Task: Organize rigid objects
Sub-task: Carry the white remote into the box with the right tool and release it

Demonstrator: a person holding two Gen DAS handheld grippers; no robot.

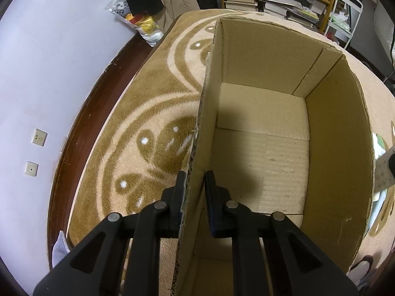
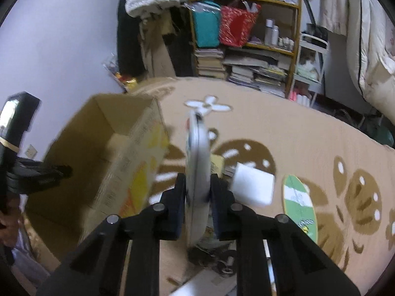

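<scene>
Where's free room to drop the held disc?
The cardboard box floor is bare wall to wall. Open carpet lies beyond the white block and the green oval board. Crowded: clutter right below the right hand-held gripper.

Your beige patterned carpet point(image 2: 308, 135) carries the open cardboard box point(image 2: 98, 148), a white flat box point(image 2: 254, 187), and an oval green board point(image 2: 300, 207).

Brown cardboard box point(image 1: 333, 135); beige rug point(image 1: 153, 113), tan swirls; green-striped oval board point(image 2: 300, 207).
</scene>
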